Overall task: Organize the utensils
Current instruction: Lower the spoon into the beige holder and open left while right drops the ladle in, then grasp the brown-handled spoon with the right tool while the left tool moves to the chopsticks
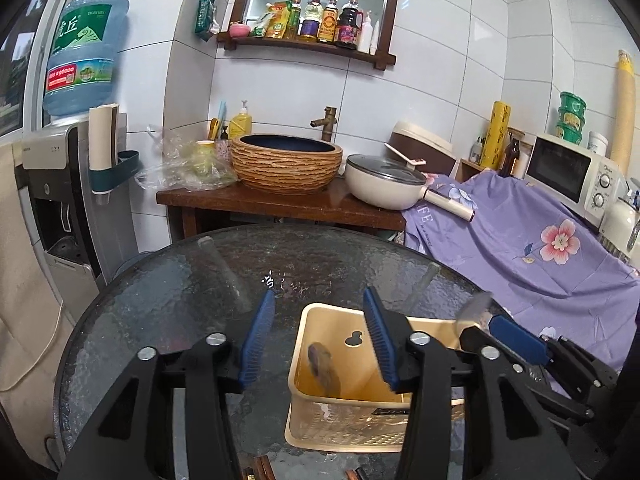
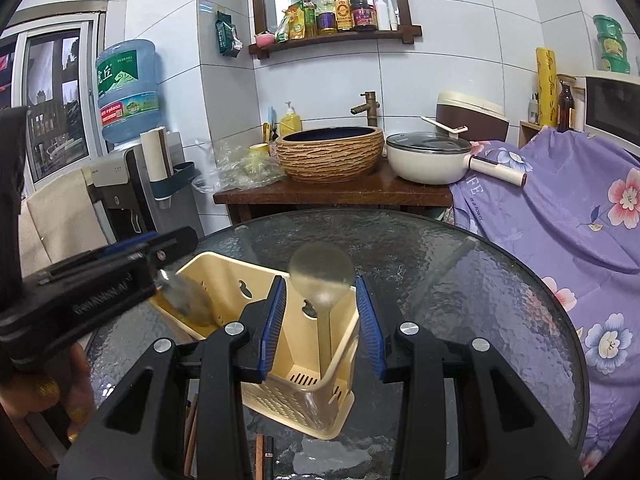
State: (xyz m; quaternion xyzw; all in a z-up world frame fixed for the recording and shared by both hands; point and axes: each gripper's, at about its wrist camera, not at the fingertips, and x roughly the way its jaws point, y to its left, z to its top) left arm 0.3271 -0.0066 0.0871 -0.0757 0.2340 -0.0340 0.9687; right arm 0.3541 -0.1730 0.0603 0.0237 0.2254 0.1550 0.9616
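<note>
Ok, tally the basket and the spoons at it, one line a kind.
Basket: 1
Spoons: 2 (one brown, one pale)
Total: 3

Both views are wrist-mounted fisheye cameras, each looking forward along its own fingers and angled somewhat downward over a round glass table (image 1: 168, 304). The left wrist view sits close behind the left gripper (image 1: 320, 340), whose black arms fill the lower frame; it faces the tiled back wall, with the beige utensil basket (image 1: 316, 420) just below and the right gripper (image 1: 480, 316) entering at the right edge. The right wrist view sits equally close behind its own fingers, facing the same wall, with the left gripper at its left edge. Both views share the basket, the table, the woven basin (image 2: 330, 154), the wall shelf (image 2: 332, 42), the water bottle (image 2: 128, 92) and the purple floral cloth (image 2: 560, 208).
</note>
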